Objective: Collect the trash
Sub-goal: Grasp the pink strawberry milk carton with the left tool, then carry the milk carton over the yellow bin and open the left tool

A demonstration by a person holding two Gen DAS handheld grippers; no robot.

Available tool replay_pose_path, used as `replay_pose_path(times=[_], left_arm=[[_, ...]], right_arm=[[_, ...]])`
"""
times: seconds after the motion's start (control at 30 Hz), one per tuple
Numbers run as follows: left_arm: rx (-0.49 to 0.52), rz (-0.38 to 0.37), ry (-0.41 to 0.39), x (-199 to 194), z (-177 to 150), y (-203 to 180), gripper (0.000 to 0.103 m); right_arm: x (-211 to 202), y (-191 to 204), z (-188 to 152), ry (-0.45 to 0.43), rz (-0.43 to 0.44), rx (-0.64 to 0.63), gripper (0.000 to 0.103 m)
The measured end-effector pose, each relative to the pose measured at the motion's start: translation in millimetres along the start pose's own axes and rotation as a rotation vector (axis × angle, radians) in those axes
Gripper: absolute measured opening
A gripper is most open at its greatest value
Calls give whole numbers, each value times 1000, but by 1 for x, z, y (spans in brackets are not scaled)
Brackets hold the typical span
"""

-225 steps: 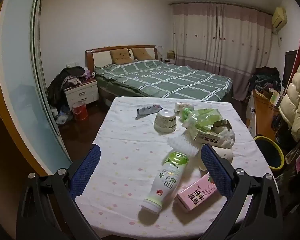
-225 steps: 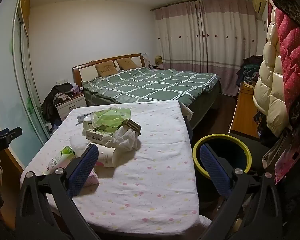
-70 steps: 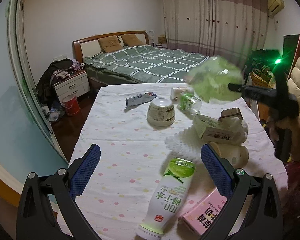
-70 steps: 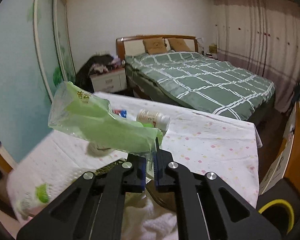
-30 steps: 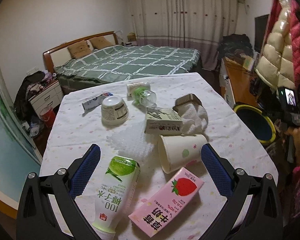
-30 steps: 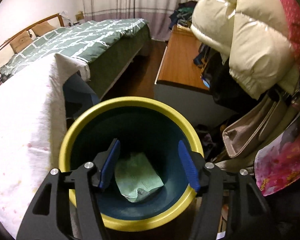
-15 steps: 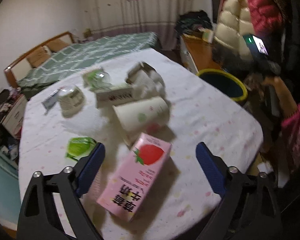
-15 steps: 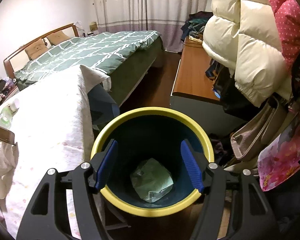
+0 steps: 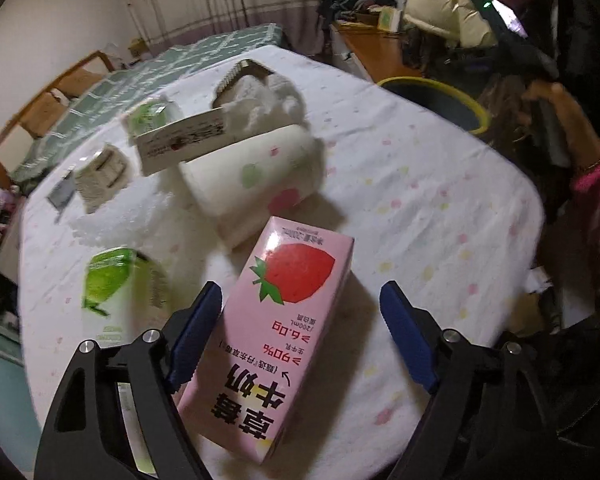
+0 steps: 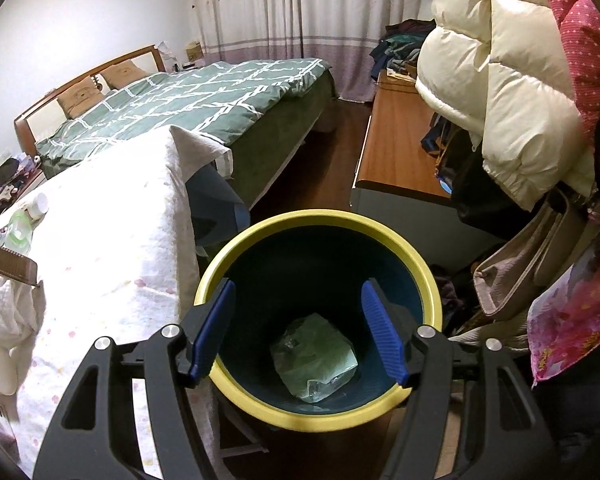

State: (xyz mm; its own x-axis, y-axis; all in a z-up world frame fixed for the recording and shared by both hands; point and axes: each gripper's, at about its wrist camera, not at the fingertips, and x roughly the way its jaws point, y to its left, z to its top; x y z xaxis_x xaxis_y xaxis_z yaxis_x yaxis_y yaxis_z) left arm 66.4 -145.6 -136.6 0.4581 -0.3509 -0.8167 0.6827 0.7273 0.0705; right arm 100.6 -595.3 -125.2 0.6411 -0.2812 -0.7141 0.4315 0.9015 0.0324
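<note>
Left wrist: your left gripper (image 9: 300,320), spread, has dropped around the carton (image 9: 272,344), not yet pinching. Right gripper (image 10: 298,328), spread and empty, hangs over the bin (image 10: 320,416); the bag (image 10: 314,356) is now inside. Carton next.

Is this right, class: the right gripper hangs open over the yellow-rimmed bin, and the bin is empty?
Not quite. The right gripper does hang open over the yellow-rimmed bin, but the bin is not empty: a crumpled green plastic bag lies at its bottom, as the right wrist view shows.
</note>
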Motion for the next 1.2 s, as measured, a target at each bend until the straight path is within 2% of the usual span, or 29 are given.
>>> replay_pose_path(times=[0.07, 0.1, 0.23, 0.43, 0.5, 0.57, 0.63, 0.73, 0.83, 0.93, 1.1, 1.2], left_arm=[[-10, -66, -2, -3, 3, -2, 73], [-6, -76, 0, -2, 4, -3, 72], [56, -33, 37, 7, 6, -8, 71], [134, -37, 81, 18, 2, -12, 71], [122, -51, 85, 21, 2, -12, 69], [83, -89, 83, 20, 3, -10, 63], [61, -97, 72, 19, 5, -9, 56], [33, -89, 50, 17, 11, -10, 54], [-5, -80, 33, 13, 23, -10, 53], [1, -86, 1, 7, 43, -19, 53], [26, -121, -69, 4, 92, -42, 53], [47, -155, -97, 14, 129, -61, 53]], right_arm=[[-1, 1, 0, 0, 5, -1, 63], [-1, 1, -1, 0, 9, 0, 63], [-3, 2, -1, -3, 17, -4, 63], [-10, 1, -3, -10, 32, -4, 63], [-12, 1, -3, -12, 43, -3, 64], [-16, 2, -3, -15, 58, -7, 64], [-20, 3, -2, -20, 76, -9, 64], [-26, -1, -1, -31, 85, -5, 64], [-32, -5, -1, -43, 89, 6, 64], [-41, -9, -2, -65, 80, 9, 64], [-61, -18, -3, -116, 54, 12, 64], [-74, -28, -8, -143, 25, 16, 64]])
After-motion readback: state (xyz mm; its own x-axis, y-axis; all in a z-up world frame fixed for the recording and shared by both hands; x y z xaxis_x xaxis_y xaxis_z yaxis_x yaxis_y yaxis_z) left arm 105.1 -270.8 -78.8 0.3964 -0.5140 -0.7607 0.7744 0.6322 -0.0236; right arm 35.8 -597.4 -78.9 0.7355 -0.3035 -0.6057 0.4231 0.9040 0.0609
